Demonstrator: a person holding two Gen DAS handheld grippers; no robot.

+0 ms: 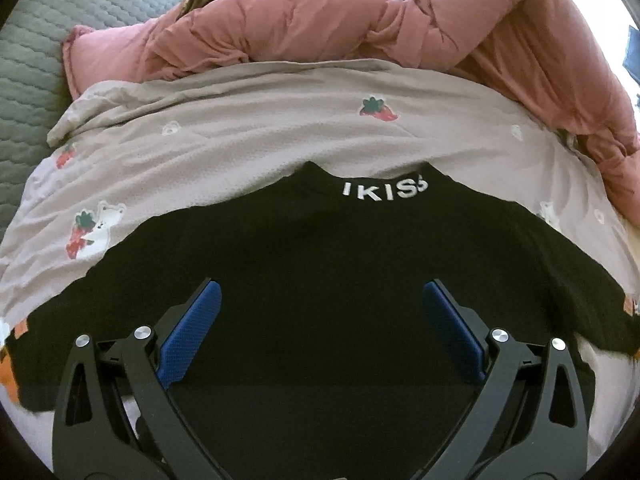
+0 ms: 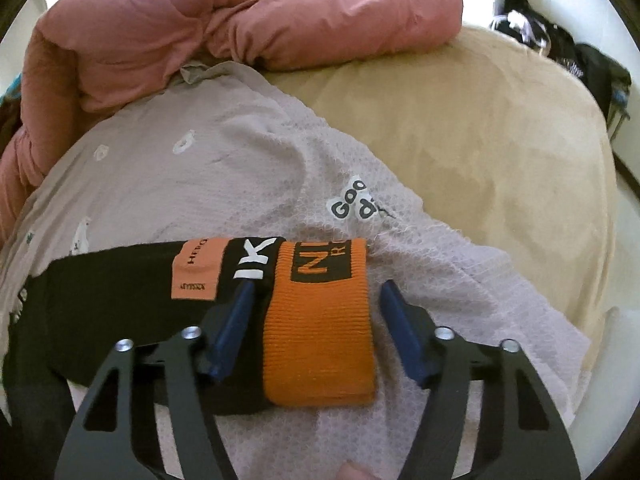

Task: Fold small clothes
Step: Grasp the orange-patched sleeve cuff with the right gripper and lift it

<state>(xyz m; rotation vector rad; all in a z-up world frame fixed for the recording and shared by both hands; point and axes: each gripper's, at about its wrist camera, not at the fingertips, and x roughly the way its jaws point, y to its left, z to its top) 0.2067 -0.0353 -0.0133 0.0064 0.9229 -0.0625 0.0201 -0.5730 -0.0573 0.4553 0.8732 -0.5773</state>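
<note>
On the bed, over a grey-lilac coverlet (image 1: 248, 136) printed with strawberries and little bears, a black garment (image 1: 320, 264) lay spread flat, its white lettering "IKISS" (image 1: 385, 191) at the edge farthest from the left gripper (image 1: 318, 312). That gripper hung just above the black cloth with its 2 blue-padded fingers (image 1: 188, 336) wide apart and nothing between them. From the right wrist camera the same black garment (image 2: 112, 304) showed an orange waistband (image 2: 320, 332) at its right end, with an orange label (image 2: 195, 276) and white letters beside it. The right gripper (image 2: 318, 292) stood with its fingers spread on either side of that orange band, the left pad (image 2: 234, 324) over the black cloth and the right pad over the coverlet (image 2: 224, 184); whether the pads touched the fabric could not be told. Behind the coverlet a pink quilted duvet (image 1: 360, 28) was bunched along the far side of the bed. A tan sheet (image 2: 480, 152) covered the right part of the bed, and a grey quilted cover (image 1: 44, 52) showed at the far left corner.
</note>
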